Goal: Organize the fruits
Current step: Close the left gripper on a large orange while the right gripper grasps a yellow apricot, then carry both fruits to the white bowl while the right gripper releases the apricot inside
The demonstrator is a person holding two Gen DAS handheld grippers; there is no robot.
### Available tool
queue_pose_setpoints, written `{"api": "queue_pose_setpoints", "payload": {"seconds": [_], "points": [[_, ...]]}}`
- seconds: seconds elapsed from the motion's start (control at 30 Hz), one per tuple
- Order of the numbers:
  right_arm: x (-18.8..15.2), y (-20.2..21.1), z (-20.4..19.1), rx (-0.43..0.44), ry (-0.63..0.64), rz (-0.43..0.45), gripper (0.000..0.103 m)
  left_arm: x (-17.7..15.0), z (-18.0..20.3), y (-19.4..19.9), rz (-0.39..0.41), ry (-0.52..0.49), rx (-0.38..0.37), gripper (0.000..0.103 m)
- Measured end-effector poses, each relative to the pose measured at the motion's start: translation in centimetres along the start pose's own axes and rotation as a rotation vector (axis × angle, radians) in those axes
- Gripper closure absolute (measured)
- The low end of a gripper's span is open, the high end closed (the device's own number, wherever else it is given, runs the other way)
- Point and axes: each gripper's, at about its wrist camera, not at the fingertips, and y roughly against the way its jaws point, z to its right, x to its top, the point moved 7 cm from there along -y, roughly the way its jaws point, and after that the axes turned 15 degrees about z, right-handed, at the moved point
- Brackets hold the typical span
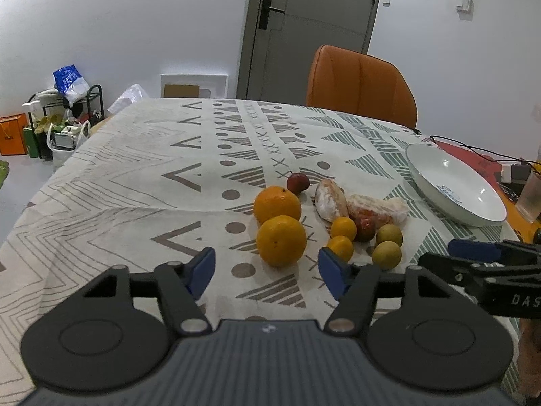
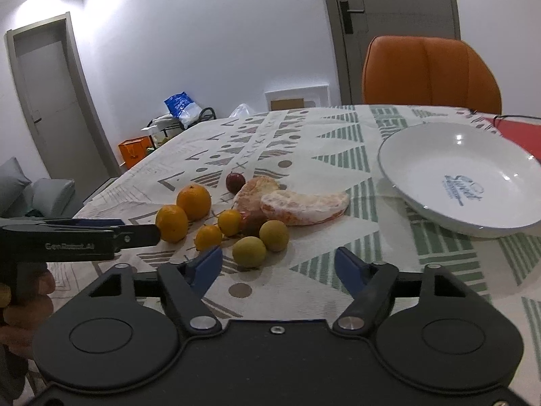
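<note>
A cluster of fruit lies on the patterned tablecloth (image 1: 135, 182): two big oranges (image 1: 277, 203) (image 1: 281, 240), two small mandarins (image 1: 343, 228), two yellow-green fruits (image 2: 249, 251), a small red fruit (image 1: 297, 182), a darker red one (image 1: 365, 228) and two peeled citrus segments (image 2: 304, 208). My left gripper (image 1: 265, 264) is open just short of the nearer orange, pads not touching it. My right gripper (image 2: 279, 257) is open too, its left pad close beside a yellow-green fruit. An empty white plate (image 2: 439, 169) sits to the right of the fruit.
An orange chair (image 1: 361, 84) stands behind the table's far edge. Cables, a red mat (image 1: 473, 162) and a glass (image 1: 531, 199) crowd the far right past the plate. A hand (image 2: 27, 291) holds the left gripper. A rack with bags (image 1: 64, 118) is on the floor at left.
</note>
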Motion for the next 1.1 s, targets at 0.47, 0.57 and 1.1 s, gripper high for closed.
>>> {"api": "queue_pose_setpoints", "payload": {"seconds": [0.47, 0.57, 1.1], "points": [[-0.8, -2.7, -1.5, 0.067, -0.031, -0.056, 0.062, 0.0, 0.0, -2.3, -0.022, 0.021, -0.011, 0.045], [-1.0, -3.3, -1.5, 0.070, -0.034, -0.065, 0.066, 0.0, 0.2, -2.7, -0.020, 0.020, -0.019, 0.050], [0.3, -1.4, -0.2, 0.058, -0.061, 0.010, 0.077, 0.5, 1.5, -2.1, -0.002, 0.005, -0.029, 0.067]]}}
